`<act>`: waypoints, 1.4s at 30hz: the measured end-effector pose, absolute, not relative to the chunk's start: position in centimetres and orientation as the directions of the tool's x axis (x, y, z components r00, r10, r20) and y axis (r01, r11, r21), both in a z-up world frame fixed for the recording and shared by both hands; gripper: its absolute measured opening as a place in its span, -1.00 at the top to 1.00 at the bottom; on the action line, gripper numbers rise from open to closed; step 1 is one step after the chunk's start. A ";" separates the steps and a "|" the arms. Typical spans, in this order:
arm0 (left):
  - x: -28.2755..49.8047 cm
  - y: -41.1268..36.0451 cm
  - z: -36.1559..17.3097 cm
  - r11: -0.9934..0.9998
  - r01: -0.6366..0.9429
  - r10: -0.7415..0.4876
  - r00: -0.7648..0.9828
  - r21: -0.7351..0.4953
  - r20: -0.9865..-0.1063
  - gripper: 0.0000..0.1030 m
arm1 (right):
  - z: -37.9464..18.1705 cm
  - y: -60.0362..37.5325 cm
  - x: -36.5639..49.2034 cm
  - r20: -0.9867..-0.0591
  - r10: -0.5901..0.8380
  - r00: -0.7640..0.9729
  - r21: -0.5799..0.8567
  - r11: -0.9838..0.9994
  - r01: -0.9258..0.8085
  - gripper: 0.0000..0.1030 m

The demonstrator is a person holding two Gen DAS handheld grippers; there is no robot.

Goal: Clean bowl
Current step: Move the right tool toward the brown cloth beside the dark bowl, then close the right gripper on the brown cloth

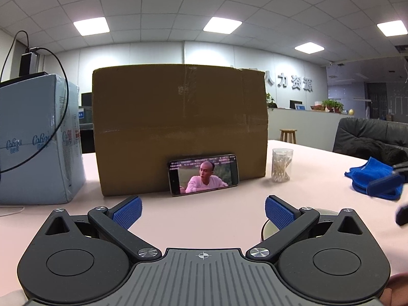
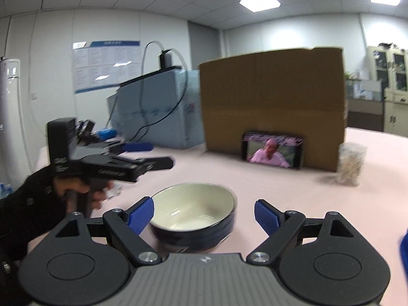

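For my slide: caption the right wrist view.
Open right gripper near the empty bowl on the table.

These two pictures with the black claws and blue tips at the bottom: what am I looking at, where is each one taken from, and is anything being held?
No robot here: a person holds a two-finger gripper in each hand, with a camera on each looking forward along its fingers. One picture is from the left gripper, the other from the right gripper. Both are open and hold nothing. On the pink table stand a cardboard box with a phone leaning on it, a jar of cotton swabs, a blue cloth and a dark bowl, cream inside. The right view also shows the hand gripping the left tool.
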State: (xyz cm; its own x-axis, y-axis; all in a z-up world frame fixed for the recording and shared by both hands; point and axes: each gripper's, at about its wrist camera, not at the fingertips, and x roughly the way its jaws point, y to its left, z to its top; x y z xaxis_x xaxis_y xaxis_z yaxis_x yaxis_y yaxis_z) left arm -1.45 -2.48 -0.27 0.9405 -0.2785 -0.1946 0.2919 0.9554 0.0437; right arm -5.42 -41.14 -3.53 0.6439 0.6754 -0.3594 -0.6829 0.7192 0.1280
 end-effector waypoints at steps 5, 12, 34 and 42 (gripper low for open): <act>-1.6 -2.6 -0.2 0.956 0.290 -0.275 0.941 0.049 -0.195 -1.00 | -4.0 -39.8 -6.2 -0.418 0.708 0.569 0.170 0.677 -0.716 -0.56; -1.6 -2.6 -0.2 0.956 0.288 -0.274 0.942 0.052 -0.192 -1.00 | -4.9 -38.5 -6.7 -0.494 0.719 0.488 0.201 0.641 -0.741 -0.50; -1.8 -2.6 -0.2 0.957 0.285 -0.271 0.945 0.057 -0.183 -1.00 | -6.9 -34.1 -8.1 -0.624 0.592 0.509 0.094 0.705 -0.703 -0.44; -1.8 -2.5 -0.2 0.956 0.287 -0.273 0.945 0.058 -0.180 -1.00 | -6.8 -33.3 -9.4 -0.640 0.581 0.503 0.028 0.671 -0.741 -0.15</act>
